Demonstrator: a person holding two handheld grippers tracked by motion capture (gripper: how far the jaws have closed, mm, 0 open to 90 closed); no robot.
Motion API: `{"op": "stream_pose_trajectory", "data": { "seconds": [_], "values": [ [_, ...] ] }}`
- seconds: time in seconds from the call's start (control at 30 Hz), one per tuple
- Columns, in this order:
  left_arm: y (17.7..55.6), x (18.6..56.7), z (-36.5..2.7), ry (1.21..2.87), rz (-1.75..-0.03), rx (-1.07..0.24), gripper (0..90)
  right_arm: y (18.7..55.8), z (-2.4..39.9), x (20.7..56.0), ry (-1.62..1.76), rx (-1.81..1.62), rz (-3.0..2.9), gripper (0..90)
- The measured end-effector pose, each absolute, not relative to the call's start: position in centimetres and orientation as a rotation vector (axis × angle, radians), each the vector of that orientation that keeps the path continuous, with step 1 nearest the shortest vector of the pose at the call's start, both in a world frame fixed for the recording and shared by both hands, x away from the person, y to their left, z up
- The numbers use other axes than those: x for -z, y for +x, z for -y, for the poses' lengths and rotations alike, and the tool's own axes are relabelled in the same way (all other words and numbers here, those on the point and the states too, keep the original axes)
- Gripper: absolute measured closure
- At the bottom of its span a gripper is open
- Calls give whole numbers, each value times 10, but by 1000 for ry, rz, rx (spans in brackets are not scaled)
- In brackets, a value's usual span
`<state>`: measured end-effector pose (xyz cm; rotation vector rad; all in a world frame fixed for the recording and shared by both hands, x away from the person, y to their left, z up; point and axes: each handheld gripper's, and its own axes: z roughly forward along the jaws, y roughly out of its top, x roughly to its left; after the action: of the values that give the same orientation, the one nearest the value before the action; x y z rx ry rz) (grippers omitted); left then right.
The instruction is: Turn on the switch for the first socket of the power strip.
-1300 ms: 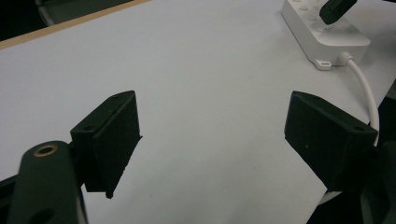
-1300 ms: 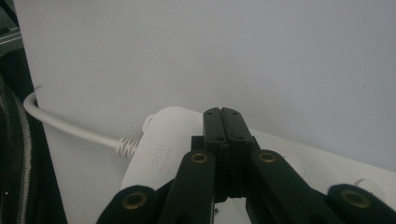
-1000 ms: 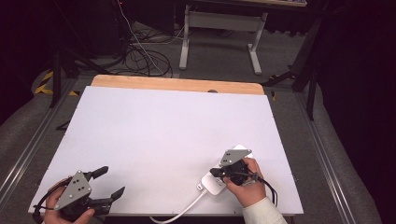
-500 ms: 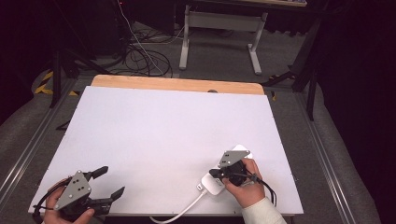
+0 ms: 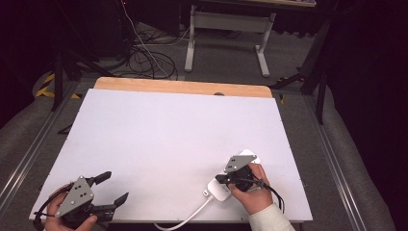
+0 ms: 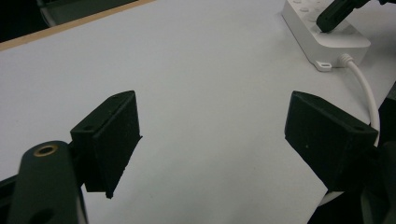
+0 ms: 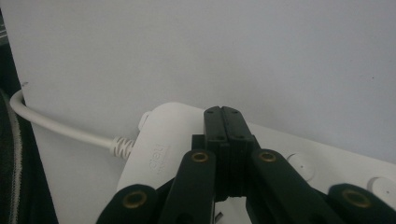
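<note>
A white power strip (image 5: 217, 191) lies near the table's front right, its cable (image 5: 185, 219) running off the front edge. My right gripper (image 5: 220, 179) is shut, with its tips down on the strip's cable end. In the right gripper view the closed jaws (image 7: 222, 113) rest on the strip (image 7: 156, 156) beside round switches (image 7: 301, 164), with the cable (image 7: 60, 129) at left. My left gripper (image 5: 115, 186) is open at the front left over bare table. The left gripper view has its wide-apart jaws (image 6: 215, 128) empty and the strip (image 6: 327, 35) far off at top right.
The white table top (image 5: 168, 134) has a wooden strip (image 5: 183, 87) along its far edge. Beyond it stand a metal stand (image 5: 226, 29) and loose floor cables (image 5: 144, 60). Rails run down both sides of the table.
</note>
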<state>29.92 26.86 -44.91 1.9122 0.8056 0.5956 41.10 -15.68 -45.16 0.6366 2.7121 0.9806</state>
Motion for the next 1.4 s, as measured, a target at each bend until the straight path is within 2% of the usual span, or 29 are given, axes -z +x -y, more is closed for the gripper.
{"op": "stream_pose_trajectory", "data": {
  "seconds": [1.13,1.4],
  "values": [
    [299,450,-268,1916,-810,-587,187,411,157,454,692,-989,-2706,900],
    [300,450,-269,1914,-812,-586,187,405,159,443,673,-1100,-2652,900]
  ]
}}
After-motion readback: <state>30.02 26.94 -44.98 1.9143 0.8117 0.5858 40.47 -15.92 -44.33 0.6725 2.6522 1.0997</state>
